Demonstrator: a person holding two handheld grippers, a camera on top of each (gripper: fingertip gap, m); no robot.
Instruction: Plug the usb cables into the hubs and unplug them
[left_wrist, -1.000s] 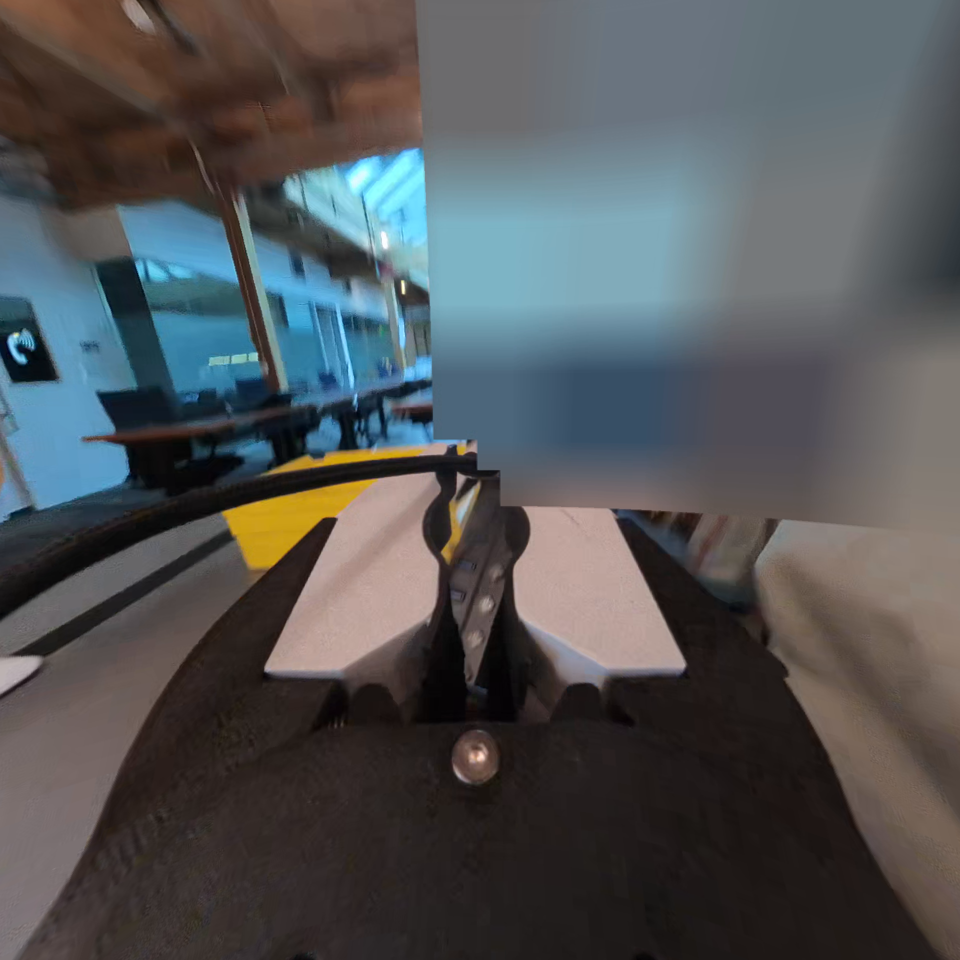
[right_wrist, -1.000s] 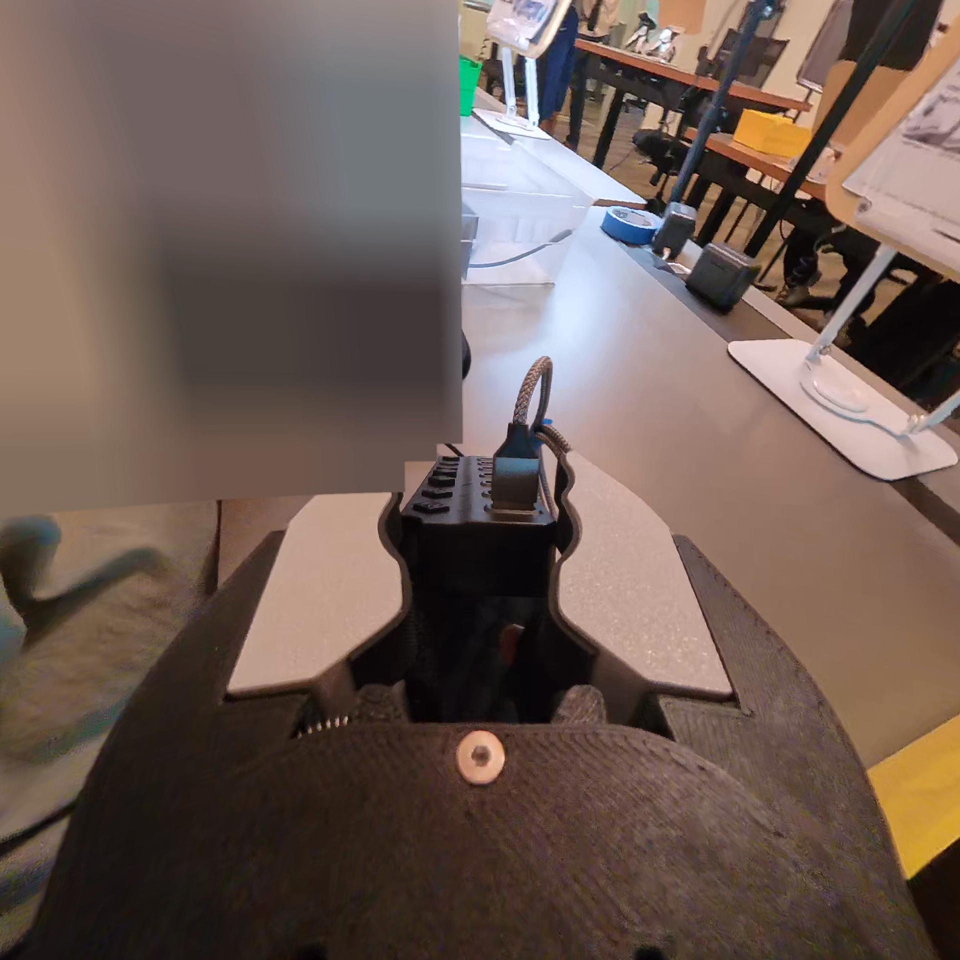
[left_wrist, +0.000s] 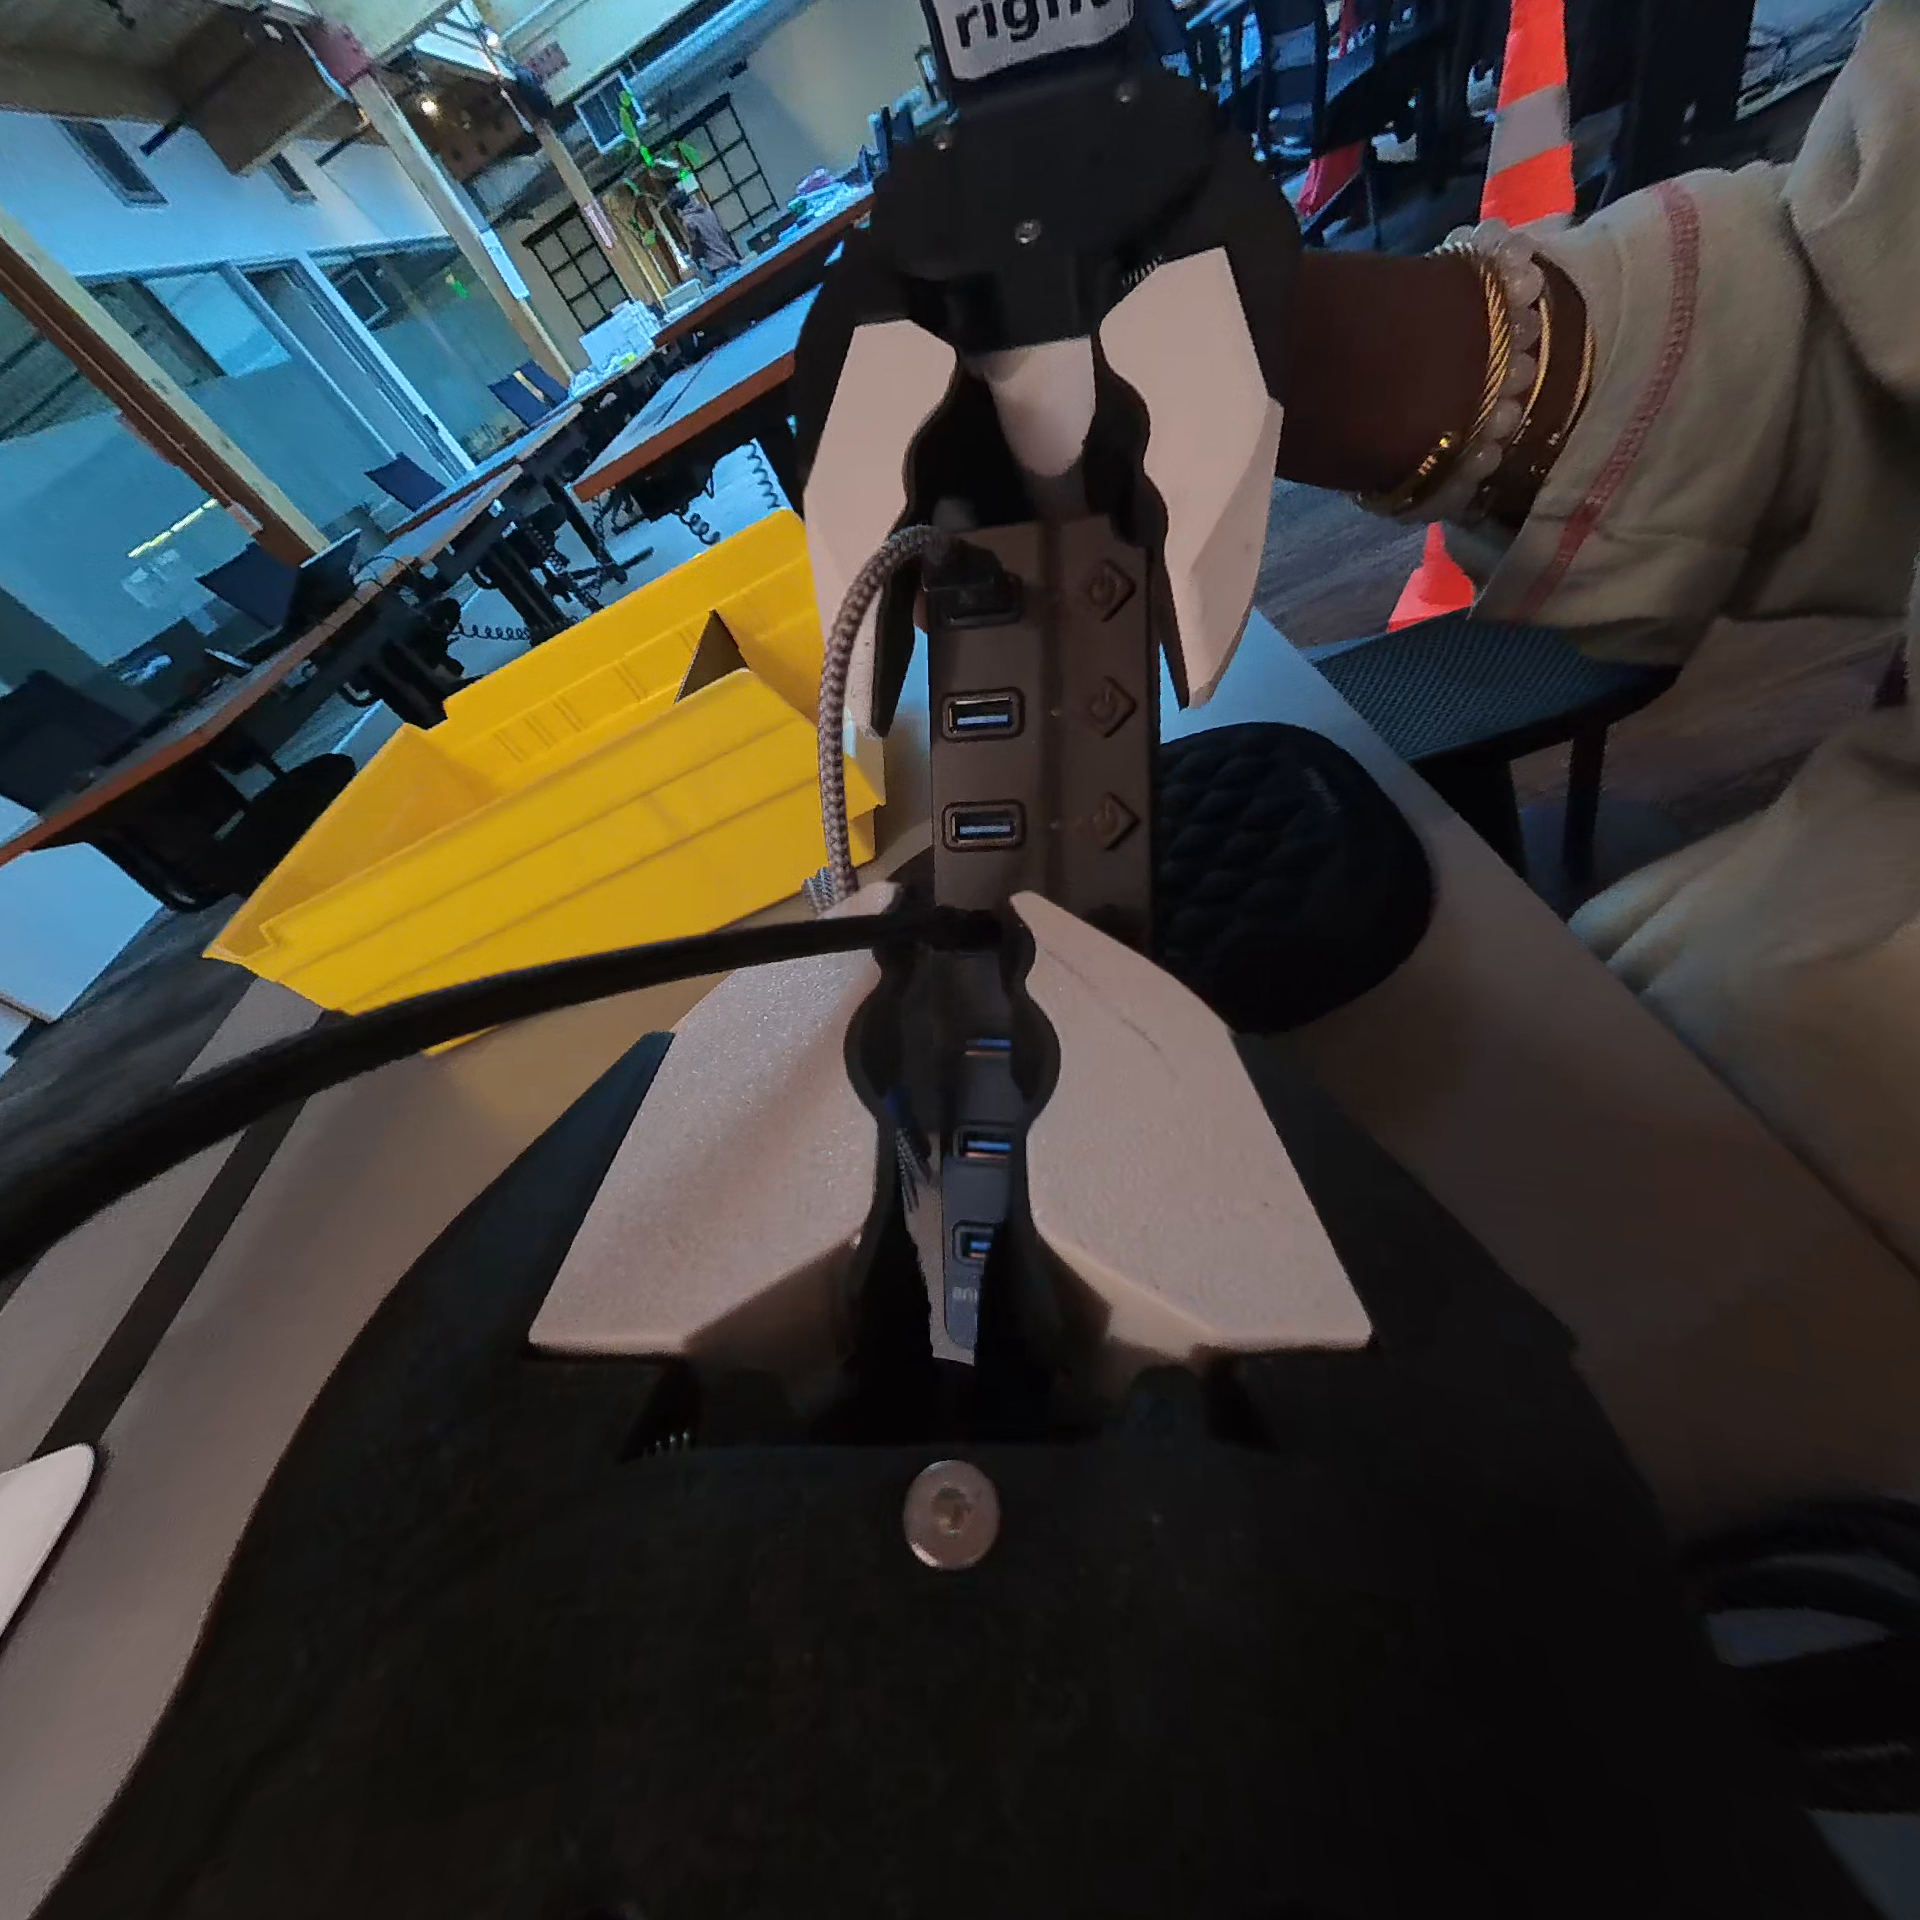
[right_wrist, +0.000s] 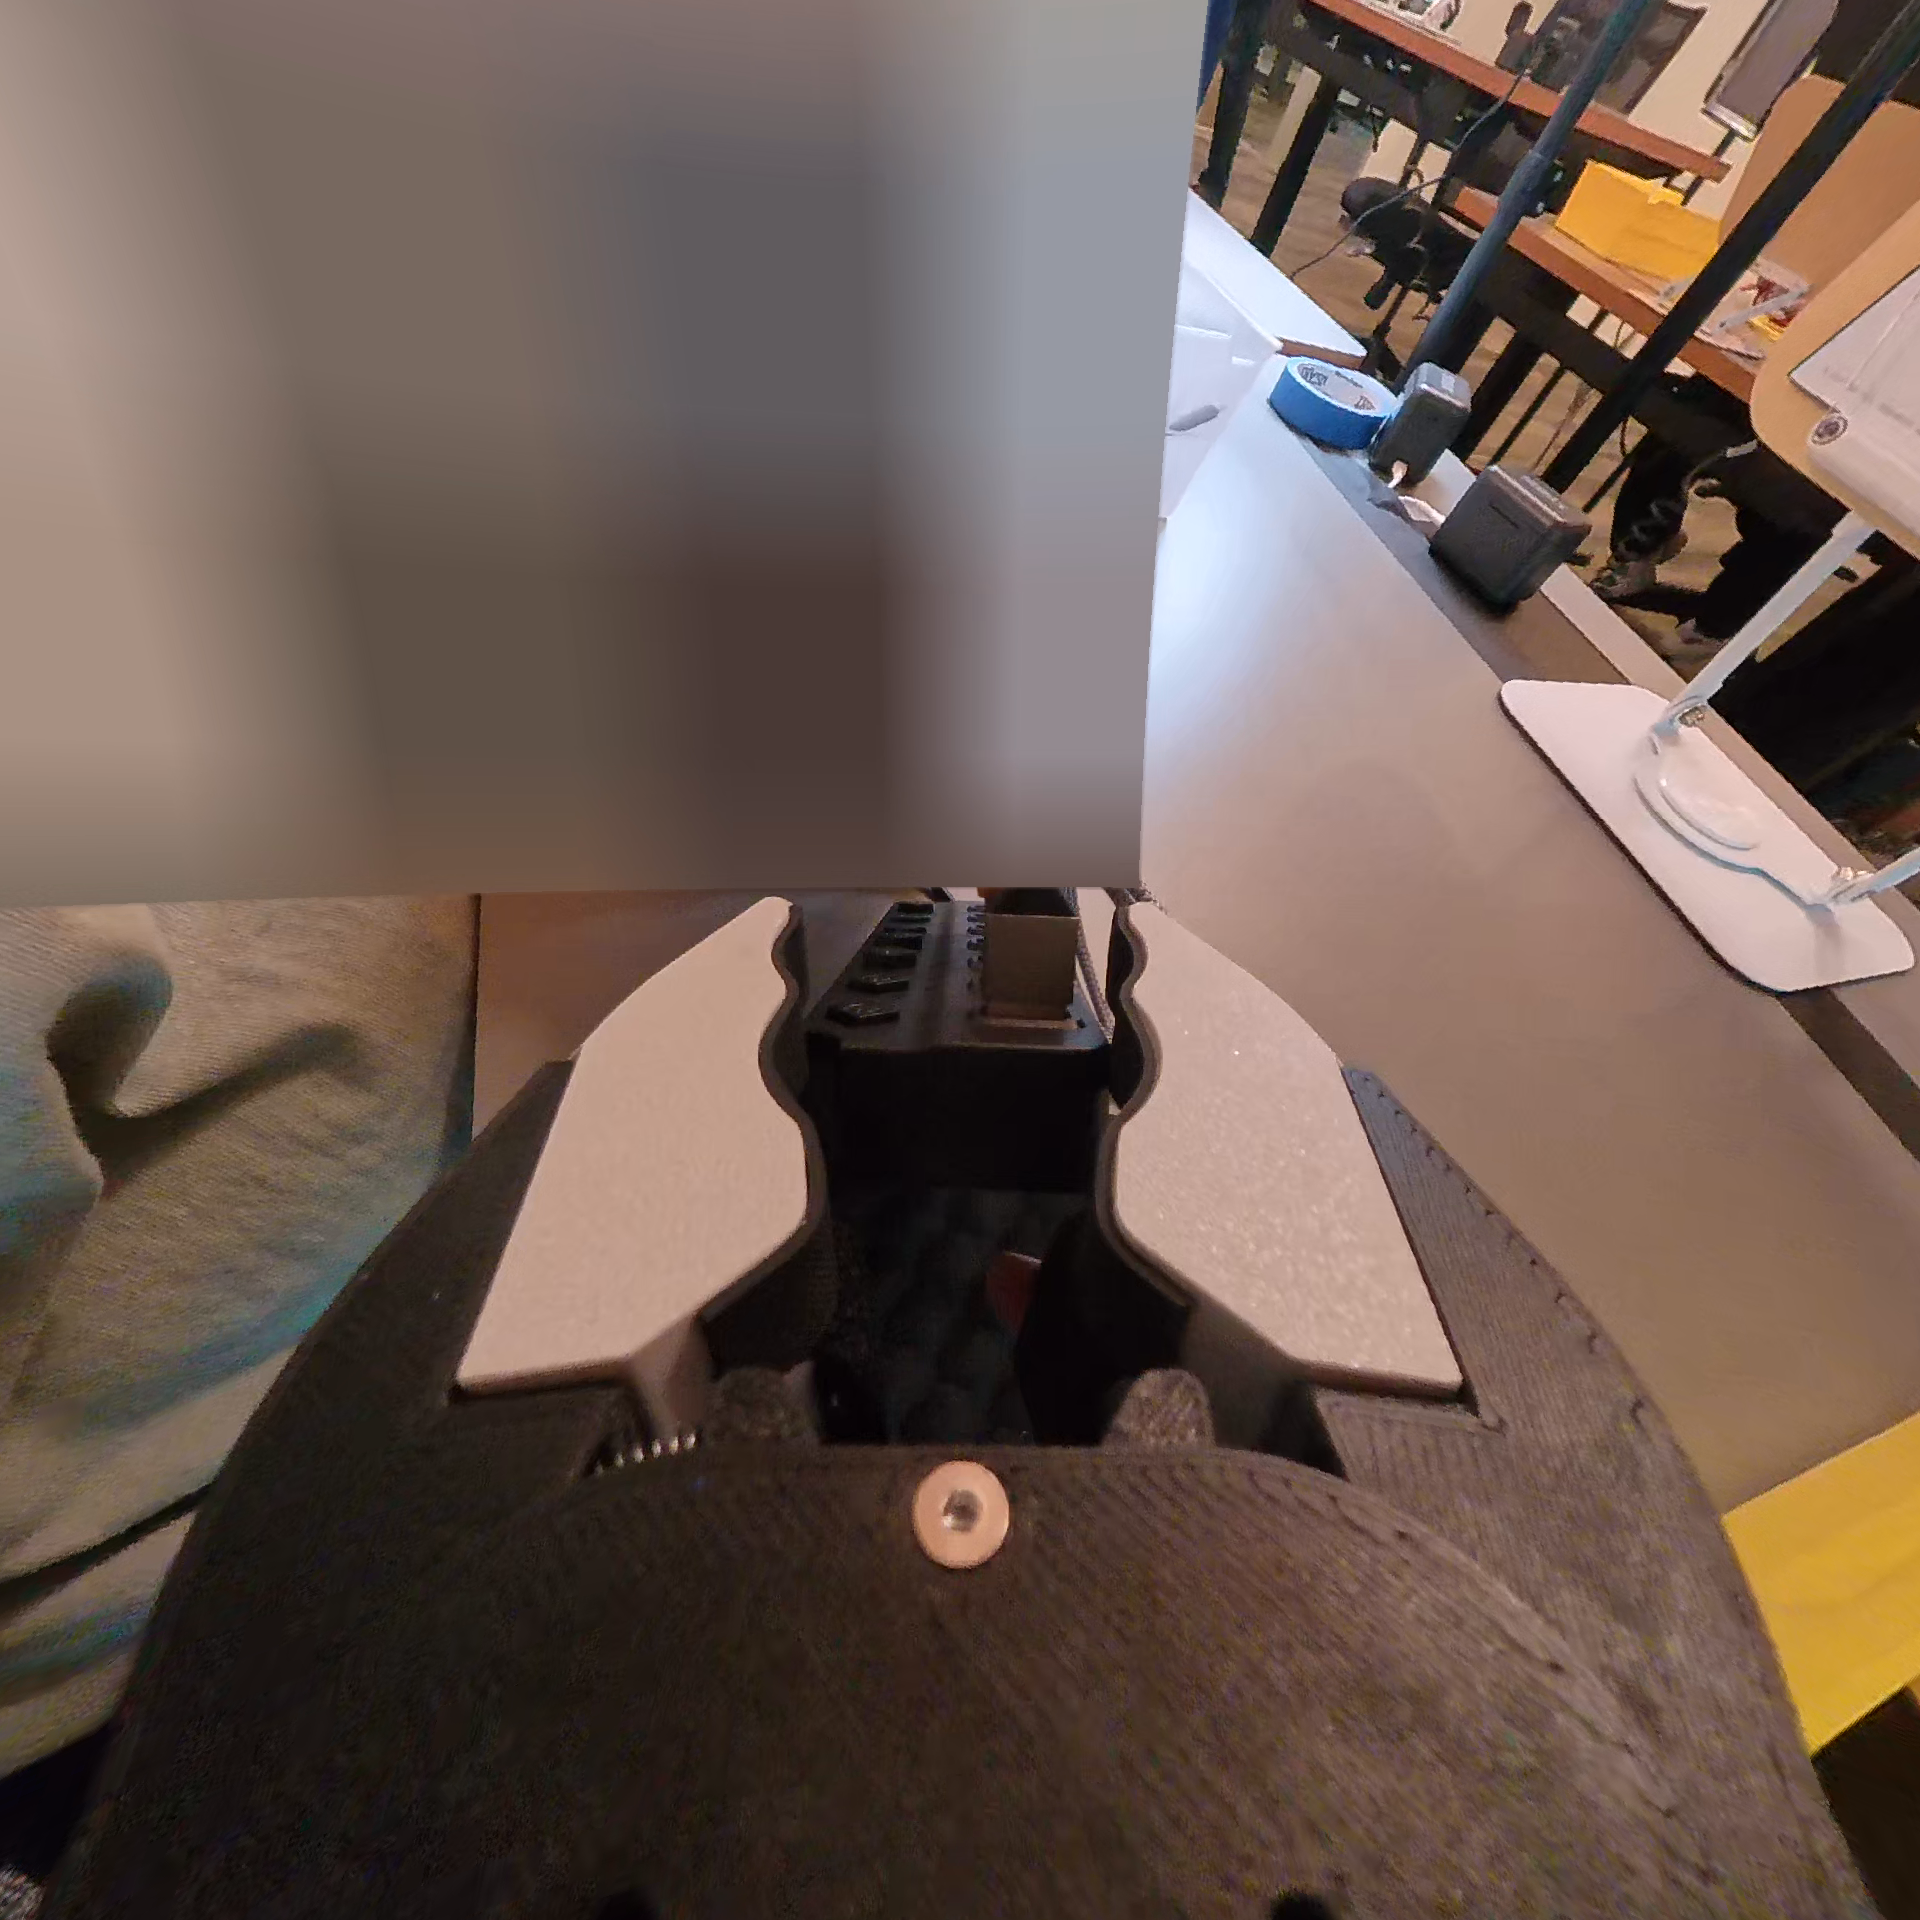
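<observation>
The right gripper (left_wrist: 1039, 644) is clamping the grey hub (left_wrist: 1044, 727) at twelve o'clock, presenting its ports, a braided cable (left_wrist: 836, 707) sitting plugged in the top port; the left gripper (left_wrist: 961, 935) is clenching a slim second hub (left_wrist: 977, 1226) edge-on, its black cable (left_wrist: 416, 1029) trailing toward nine, probably lining up a plug-in. The right wrist view is showing only the hub's end and plug (right_wrist: 1023, 971); the yellow bin (left_wrist: 561, 790) is appearing at ten

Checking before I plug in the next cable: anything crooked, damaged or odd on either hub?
No visible damage. The right claw holds its hub in the air; its braided cable is seated. The left claw grips a slimmer hub, which sits tilted.
</observation>
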